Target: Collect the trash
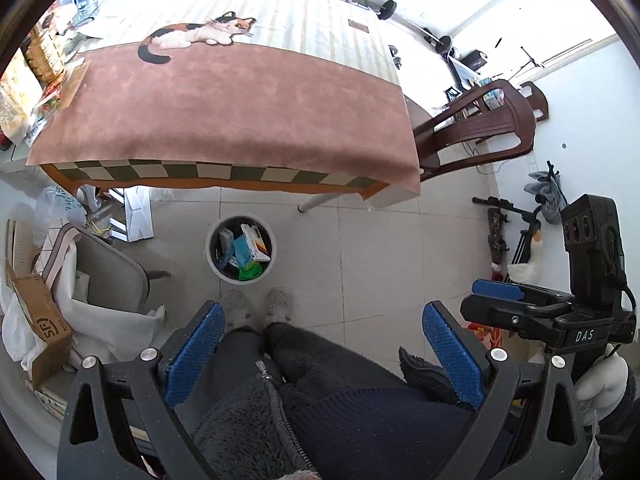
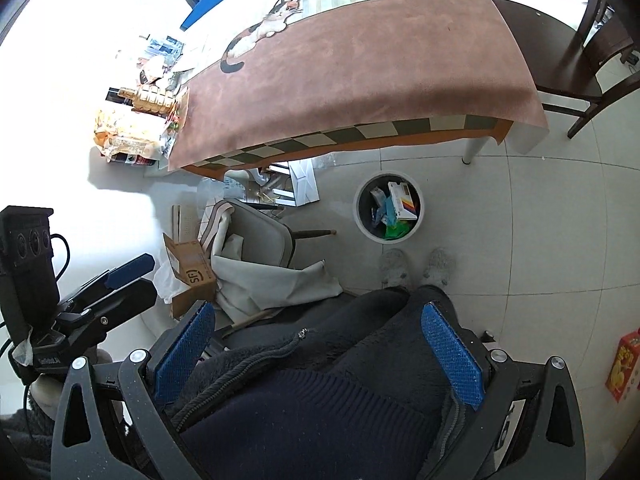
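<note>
Standing on the tiled floor just past the person's two fuzzy slippers (image 1: 258,307), the round white trash bin (image 1: 241,249) holds the collected rubbish: small boxes, a light blue packet and a green wrapper, though the finer items inside are too small to name. It sits in front of the table's near edge, beside a white table leg (image 2: 473,149).

Both grippers are held low and close to the body, pointing down over the person's lap and dark fleece clothing. The left gripper (image 1: 322,354) has its blue-padded fingers spread wide with nothing between them. The right gripper (image 2: 316,354) is likewise spread wide and empty; in the left wrist view it appears side-on at the right edge.

Beyond the bin, the table (image 1: 224,120) carries a brown cloth with a calico cat picture and a checked border. Snack packages (image 2: 128,130) crowd its left end. A grey chair (image 2: 260,236) draped with cloth and a cardboard box (image 2: 192,276) stand left of the bin, a dark wooden chair (image 1: 480,128) to the right.
</note>
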`<act>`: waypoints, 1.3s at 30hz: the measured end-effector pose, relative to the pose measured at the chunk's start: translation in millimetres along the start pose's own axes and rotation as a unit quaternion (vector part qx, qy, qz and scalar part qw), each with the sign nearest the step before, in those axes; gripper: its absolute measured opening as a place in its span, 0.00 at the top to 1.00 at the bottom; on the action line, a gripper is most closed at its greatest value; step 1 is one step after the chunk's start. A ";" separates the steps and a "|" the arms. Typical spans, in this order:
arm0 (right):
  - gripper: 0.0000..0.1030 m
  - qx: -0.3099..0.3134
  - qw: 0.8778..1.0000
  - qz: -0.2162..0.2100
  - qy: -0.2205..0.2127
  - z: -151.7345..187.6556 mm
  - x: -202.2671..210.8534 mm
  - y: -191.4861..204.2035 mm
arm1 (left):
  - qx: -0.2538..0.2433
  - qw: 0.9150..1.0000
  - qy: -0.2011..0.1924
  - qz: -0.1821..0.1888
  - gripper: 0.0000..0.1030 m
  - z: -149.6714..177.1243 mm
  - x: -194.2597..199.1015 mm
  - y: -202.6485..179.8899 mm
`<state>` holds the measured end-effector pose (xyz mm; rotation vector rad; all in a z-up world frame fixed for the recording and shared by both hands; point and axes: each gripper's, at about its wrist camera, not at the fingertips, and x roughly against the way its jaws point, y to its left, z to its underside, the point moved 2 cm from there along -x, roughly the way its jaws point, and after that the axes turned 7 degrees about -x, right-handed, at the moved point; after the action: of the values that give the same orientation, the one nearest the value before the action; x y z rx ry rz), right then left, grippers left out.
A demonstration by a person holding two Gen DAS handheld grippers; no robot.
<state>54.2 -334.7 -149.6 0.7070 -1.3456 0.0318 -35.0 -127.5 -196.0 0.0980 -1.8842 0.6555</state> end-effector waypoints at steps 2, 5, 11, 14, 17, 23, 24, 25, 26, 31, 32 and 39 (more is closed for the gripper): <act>0.00 0.007 1.000 0.001 -0.001 -1.9 -0.2 0.8 | 0.007 1.000 -0.003 -0.002 0.02 -0.2 0.7 0.1; 0.00 0.009 1.000 0.000 0.000 -2.4 -0.4 1.1 | 0.009 1.000 -0.006 -0.001 0.02 0.5 1.5 -0.2; 0.00 0.007 1.000 0.000 0.003 -4.5 -2.2 -0.5 | 0.006 1.000 -0.007 -0.005 0.02 0.2 3.2 -1.3; 0.00 0.009 1.000 0.001 0.003 -4.5 -2.8 -0.4 | 0.008 1.000 -0.009 -0.007 0.02 -0.6 1.4 -0.7; 0.00 0.013 1.000 0.003 0.006 -6.3 -3.3 -1.7 | 0.015 1.000 -0.009 -0.007 0.02 1.0 0.1 0.1; 0.00 0.018 1.000 0.004 0.010 -9.7 -1.4 -1.9 | 0.021 1.000 -0.009 -0.007 0.01 3.1 0.2 1.3; 0.00 0.019 1.000 0.003 0.010 -10.0 -1.3 -1.9 | 0.024 1.000 -0.009 -0.006 0.01 3.2 0.1 1.3; 0.00 0.018 1.000 0.003 0.010 -9.4 -1.5 -1.9 | 0.024 1.000 -0.010 -0.005 0.01 4.1 0.4 1.3; 0.00 0.018 1.000 0.003 0.011 -9.6 -1.1 -1.9 | 0.025 1.000 -0.010 -0.005 0.01 3.9 0.2 1.0; 0.00 0.015 1.000 -0.002 0.008 -9.0 2.4 -1.5 | 0.029 1.000 -0.010 0.000 0.01 4.6 -1.7 -0.9; 0.00 0.014 1.000 -0.003 0.008 -8.9 3.0 -1.8 | 0.029 1.000 -0.011 0.000 0.01 4.8 -2.0 -1.4; 0.00 0.006 1.000 -0.010 0.008 -4.2 5.0 -5.2 | 0.029 1.000 -0.011 0.005 0.01 6.0 -4.5 -5.5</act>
<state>61.2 -338.7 -147.6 0.7294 -1.3239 0.0301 -36.1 -136.1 -199.4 0.1329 -1.8876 0.7193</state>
